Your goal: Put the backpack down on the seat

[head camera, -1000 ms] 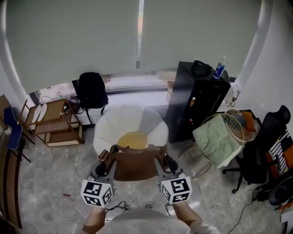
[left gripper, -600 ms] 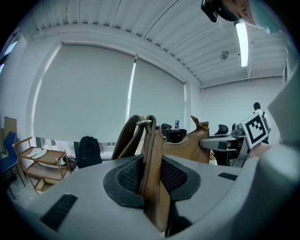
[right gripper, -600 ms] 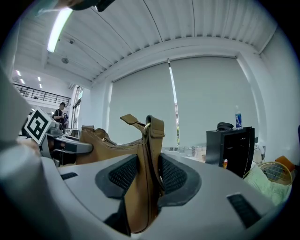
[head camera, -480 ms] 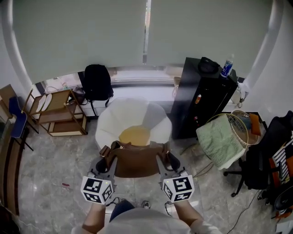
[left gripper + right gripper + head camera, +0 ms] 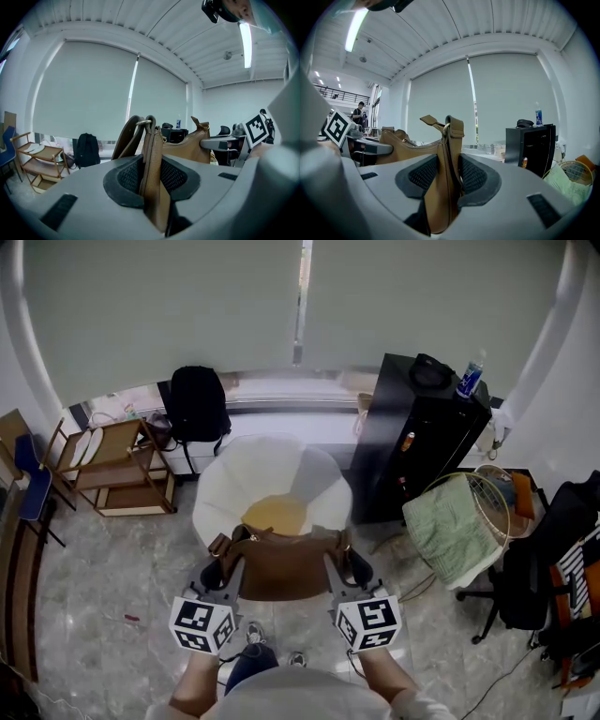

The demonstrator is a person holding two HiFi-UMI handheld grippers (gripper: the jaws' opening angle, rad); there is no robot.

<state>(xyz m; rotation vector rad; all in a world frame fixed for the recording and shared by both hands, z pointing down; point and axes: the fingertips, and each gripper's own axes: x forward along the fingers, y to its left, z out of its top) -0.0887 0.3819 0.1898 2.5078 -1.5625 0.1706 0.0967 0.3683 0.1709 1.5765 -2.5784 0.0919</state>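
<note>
Backpack of smooth tan-brown leather, a soft curved pouch with a zip along its top, hangs stretched between the two grippers in the lower centre of the head view. There it overlaps the near rim of the seat — whether it touches that rim cannot be told.

The left gripper is clamped on the bag's left end. In the left gripper view its black, mesh-textured pads press from both sides on a flat leather tab topped by a metal ring. The right gripper is clamped on the right end in the same way. In the right gripper view its ribbed pads squeeze a folded leather strap end with a brass ring.

The seat is a white, rounded shell shaped like overlapping petals, with a flat yellow cushion at its centre.

At the right of the frame stands a glossy black cabinet with a blue bottle on top. A matte black rucksack leans under the window at the upper left, beside a slatted wooden rack. The floor is grey veined stone.
</note>
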